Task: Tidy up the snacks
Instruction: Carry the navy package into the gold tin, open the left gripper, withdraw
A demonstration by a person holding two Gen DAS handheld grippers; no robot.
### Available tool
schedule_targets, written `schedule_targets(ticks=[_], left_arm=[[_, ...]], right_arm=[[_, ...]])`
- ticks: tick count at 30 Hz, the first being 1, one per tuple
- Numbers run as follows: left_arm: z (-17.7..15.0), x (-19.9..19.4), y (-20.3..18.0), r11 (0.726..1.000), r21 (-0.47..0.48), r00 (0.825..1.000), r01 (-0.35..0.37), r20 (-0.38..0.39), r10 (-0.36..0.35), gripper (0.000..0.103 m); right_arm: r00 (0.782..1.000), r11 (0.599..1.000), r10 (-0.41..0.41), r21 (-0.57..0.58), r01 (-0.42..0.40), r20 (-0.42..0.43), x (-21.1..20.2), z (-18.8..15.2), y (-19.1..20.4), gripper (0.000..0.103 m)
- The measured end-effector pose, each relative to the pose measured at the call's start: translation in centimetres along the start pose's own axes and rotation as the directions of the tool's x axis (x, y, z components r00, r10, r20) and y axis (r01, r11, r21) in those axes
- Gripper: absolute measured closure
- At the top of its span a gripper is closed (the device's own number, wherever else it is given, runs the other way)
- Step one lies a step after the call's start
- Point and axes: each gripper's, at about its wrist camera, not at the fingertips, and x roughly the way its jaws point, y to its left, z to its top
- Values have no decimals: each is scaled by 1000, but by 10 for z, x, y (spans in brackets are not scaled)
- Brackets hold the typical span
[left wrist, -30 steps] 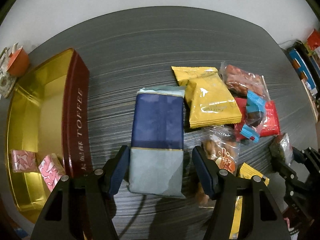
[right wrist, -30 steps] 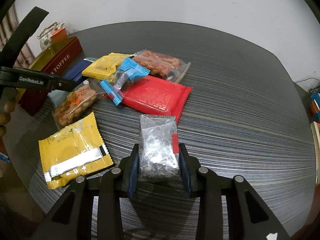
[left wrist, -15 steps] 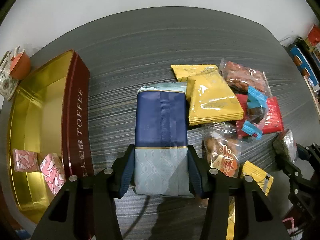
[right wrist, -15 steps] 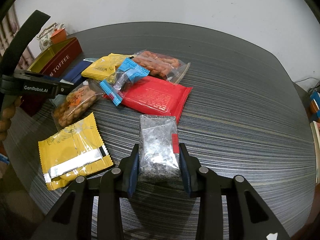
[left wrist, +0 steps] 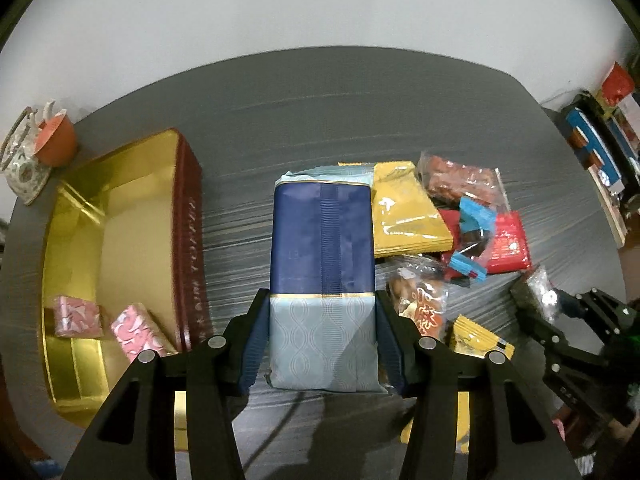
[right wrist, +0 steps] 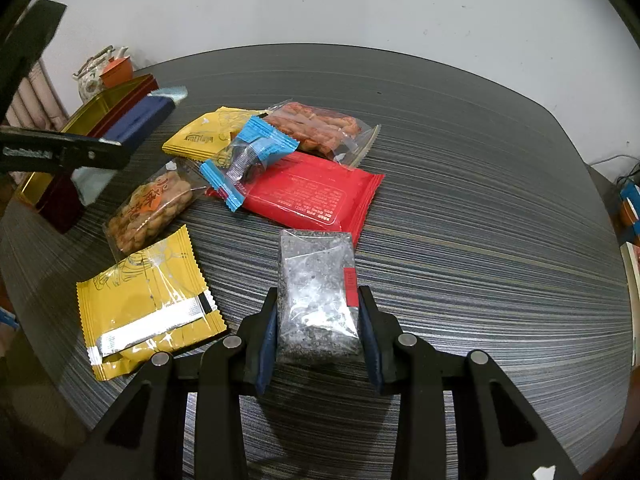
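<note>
1. The left gripper [left wrist: 322, 344] is clamped on a long navy-and-pale-blue foil snack packet [left wrist: 323, 264], its blue pads pressing the pale lower end from both sides
2. Seen from the right wrist camera, that packet [right wrist: 138, 124] is lifted off the dark grey striped round table [right wrist: 480, 184], tilted with its far end higher, and hangs near the tin
3. The open gold-lined dark red rectangular tin [left wrist: 188, 240] stands on the table to the left of the held packet; two small pink patterned wrapped sweets [left wrist: 136, 330] lie in its near end
4. The right gripper [right wrist: 318, 332] is closed on a small clear bag of dark speckled pieces with a red label [right wrist: 318, 292], whose far end reaches close to the red packet
5. Loose on the table between the two grippers: a flat red foil packet [right wrist: 316, 196], a clear blue-ended wrapper [right wrist: 250, 160] lying on it, a clear bag of reddish-brown sticks [right wrist: 320, 130], a yellow packet [right wrist: 200, 138], a clear bag of golden twists [right wrist: 154, 208] and a second yellow packet with a silver strip [right wrist: 148, 300] nearest the camera
6. A small orange cup and a patterned teapot [left wrist: 28, 160] sit at the table edge beyond the tin
</note>
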Motion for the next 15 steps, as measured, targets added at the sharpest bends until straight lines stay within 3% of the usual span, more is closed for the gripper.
schedule_targets(ticks=[6,15], left_arm=[[4,-28,16,1000,-27,999,3,51,-2,52],[0,-60,68,994,-92,994,-53,87,61,52]], right_arm=[[1000,1000,-1,-1,1,0,0,0,0,69],[1000,1000,-2,-1,2,0,0,0,0,69]])
